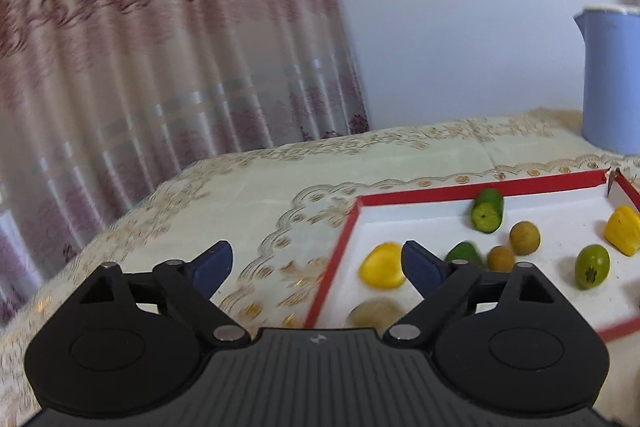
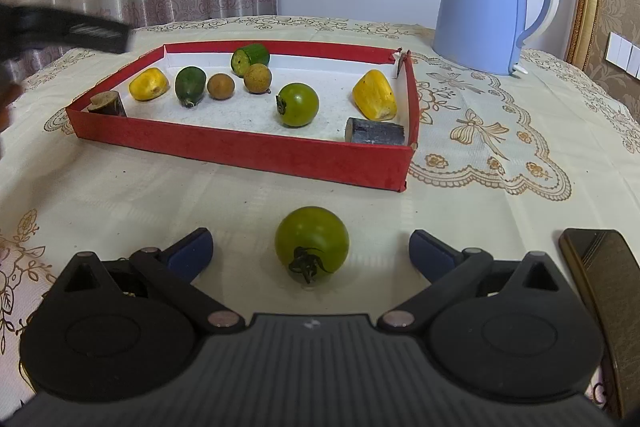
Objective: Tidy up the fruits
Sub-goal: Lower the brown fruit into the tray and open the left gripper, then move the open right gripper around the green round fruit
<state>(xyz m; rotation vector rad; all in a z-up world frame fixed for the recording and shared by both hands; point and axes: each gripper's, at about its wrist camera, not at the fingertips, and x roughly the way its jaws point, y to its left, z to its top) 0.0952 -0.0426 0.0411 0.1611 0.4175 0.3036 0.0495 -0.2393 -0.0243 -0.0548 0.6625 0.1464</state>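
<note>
The right gripper [image 2: 310,253] is standing wide open just above the counter [image 2: 160,195], its two blue fingertips [image 2: 192,253] flanking a green tomato [image 2: 311,244] without touching it; the tomato is resting on the cloth outside the tray, stem end toward the camera. Beyond it, a shallow red tray [image 2: 248,151] with a white floor is holding the sorted pieces: a second green tomato [image 2: 298,105] near the middle, a yellow piece [image 2: 375,100] toward the right wall with a dark cut stick [image 2: 376,132] lying just in front of it, two brown round fruits [image 2: 258,78] side by side, a cut cucumber section [image 2: 250,58] against the far wall, a dark green fruit [image 2: 190,85], another yellow piece [image 2: 148,84] and a short dark stub [image 2: 107,103] in the left corner. A blue kettle [image 2: 486,3] is standing behind the tray to the right, and a dark phone [image 2: 604,291] is lying at the right edge. The left gripper [image 1: 316,265] is hovering over the tray's left rim [image 1: 340,247], its jaws likewise wide and empty, with one blue fingertip [image 1: 420,269] in front of a yellow piece [image 1: 382,265]; motion blur is softening this view. A patterned curtain [image 1: 140,67] is hanging behind the counter.
</note>
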